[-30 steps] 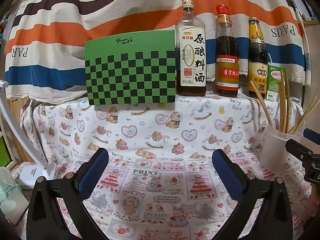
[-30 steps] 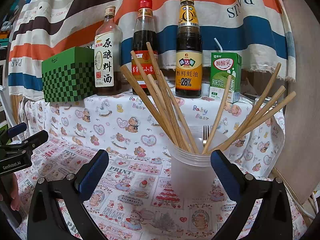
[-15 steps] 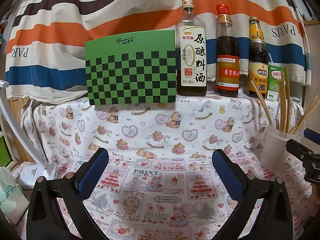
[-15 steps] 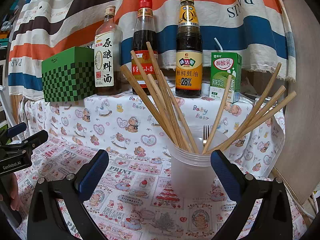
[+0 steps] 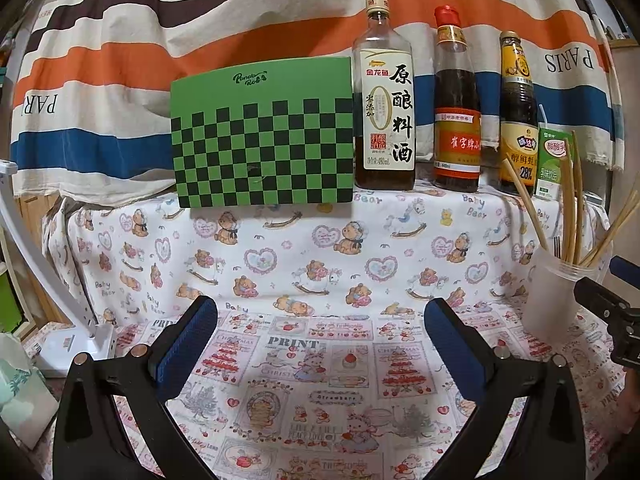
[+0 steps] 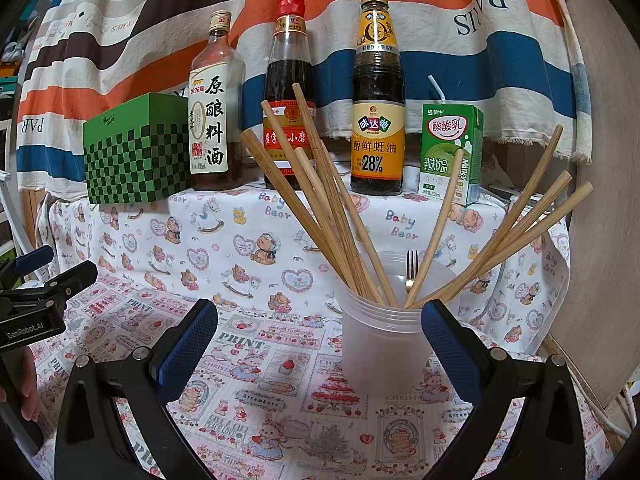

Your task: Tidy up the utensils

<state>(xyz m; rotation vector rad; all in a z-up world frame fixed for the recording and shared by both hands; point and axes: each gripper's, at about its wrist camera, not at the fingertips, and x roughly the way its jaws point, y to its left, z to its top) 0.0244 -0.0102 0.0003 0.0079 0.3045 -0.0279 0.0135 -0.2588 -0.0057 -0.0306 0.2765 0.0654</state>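
Note:
A frosted plastic cup (image 6: 384, 344) stands on the printed tablecloth and holds several wooden chopsticks (image 6: 320, 204) and a metal fork (image 6: 411, 268). My right gripper (image 6: 320, 344) is open and empty, its blue pads on either side of the cup's near side, a little short of it. My left gripper (image 5: 320, 340) is open and empty over bare cloth. In the left wrist view the cup (image 5: 556, 292) stands at the far right with the right gripper's tip (image 5: 600, 300) beside it. The left gripper's tip (image 6: 48, 280) shows at the left of the right wrist view.
On a raised shelf at the back stand a green checkered box (image 5: 262, 136), three sauce bottles (image 6: 376, 100) and a green drink carton (image 6: 450, 156). A striped cloth hangs behind. A white lamp base (image 5: 76, 340) sits left. A wooden panel (image 6: 600, 200) borders the right.

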